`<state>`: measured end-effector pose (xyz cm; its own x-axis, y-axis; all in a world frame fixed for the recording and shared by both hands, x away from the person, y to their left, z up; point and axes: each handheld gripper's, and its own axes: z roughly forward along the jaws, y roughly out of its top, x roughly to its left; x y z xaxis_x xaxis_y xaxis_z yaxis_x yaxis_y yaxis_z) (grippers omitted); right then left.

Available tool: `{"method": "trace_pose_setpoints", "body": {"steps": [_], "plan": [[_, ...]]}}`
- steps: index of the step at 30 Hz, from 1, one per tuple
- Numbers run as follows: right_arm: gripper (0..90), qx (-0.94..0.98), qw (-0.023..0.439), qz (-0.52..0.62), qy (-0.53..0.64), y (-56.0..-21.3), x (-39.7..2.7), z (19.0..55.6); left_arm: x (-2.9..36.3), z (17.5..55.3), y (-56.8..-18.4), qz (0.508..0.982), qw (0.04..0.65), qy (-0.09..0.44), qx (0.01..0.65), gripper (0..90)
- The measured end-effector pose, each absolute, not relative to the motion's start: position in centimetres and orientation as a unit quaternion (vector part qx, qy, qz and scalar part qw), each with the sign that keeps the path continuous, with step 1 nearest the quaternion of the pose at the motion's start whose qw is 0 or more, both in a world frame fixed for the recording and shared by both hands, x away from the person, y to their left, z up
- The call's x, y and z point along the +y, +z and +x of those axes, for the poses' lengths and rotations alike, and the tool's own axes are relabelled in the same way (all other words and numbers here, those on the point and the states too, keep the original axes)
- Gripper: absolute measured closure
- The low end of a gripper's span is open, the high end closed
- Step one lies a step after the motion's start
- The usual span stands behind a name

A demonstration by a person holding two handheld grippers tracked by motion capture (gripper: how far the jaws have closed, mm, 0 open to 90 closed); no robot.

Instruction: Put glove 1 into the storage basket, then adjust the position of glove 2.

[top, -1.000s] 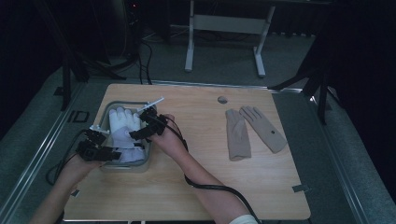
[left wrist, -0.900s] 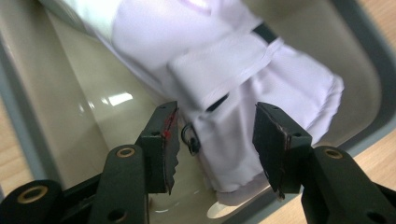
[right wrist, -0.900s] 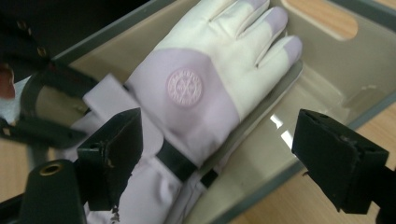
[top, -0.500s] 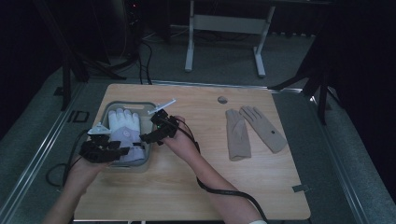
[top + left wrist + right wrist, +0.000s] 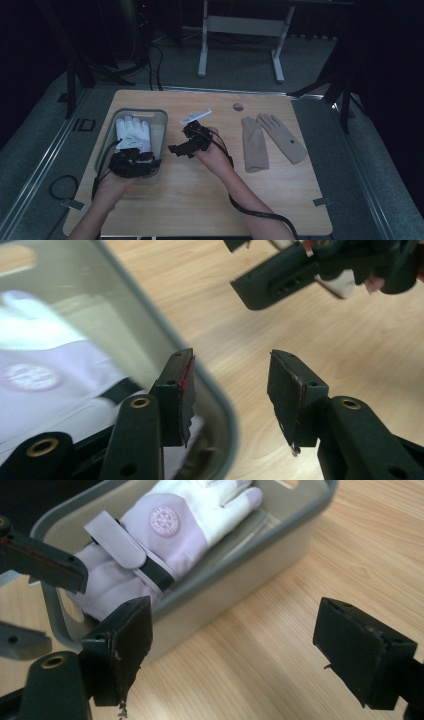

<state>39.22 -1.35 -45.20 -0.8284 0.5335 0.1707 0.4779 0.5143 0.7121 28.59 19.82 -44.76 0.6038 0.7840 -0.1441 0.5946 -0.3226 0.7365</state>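
Your right tongs [image 5: 176, 149] have pulled back from the grey bin [image 5: 159, 118] and now hang wide and empty over the surface [image 5: 280, 200], your left tongs [image 5: 142, 156] gape empty at its rim, so the white gloves [image 5: 132, 131] lie released inside, with the tan gloves [image 5: 270, 140] probably next.

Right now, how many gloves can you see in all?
3. One white glove lies in the grey bin on the table's left; two tan gloves lie side by side on the table's right. The bin may hide another underneath.
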Motion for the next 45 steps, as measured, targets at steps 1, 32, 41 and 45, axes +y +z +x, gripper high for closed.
{"method": "trace_pose_setpoints", "body": {"steps": [1,32,41,45], "plan": [[15.7,0.869,0.041,0.292,0.397,-45.1,-2.1,39.1,18.9,28.5,-44.8,0.811,0.390,0.124,0.419,54.0],[13.6,0.852,0.082,0.320,0.405,-48.2,-13.6,37.6,11.3,28.1,-50.7,0.796,0.452,0.155,0.372,4.5],[13.7,0.846,0.106,0.336,0.401,-49.3,-17.4,37.8,10.9,27.1,-52.6,0.784,0.483,0.168,0.352,4.6],[10.2,0.844,0.112,0.341,0.400,-49.8,-18.7,38.0,11.0,27.0,-53.4,0.781,0.486,0.160,0.358,4.6]]}}
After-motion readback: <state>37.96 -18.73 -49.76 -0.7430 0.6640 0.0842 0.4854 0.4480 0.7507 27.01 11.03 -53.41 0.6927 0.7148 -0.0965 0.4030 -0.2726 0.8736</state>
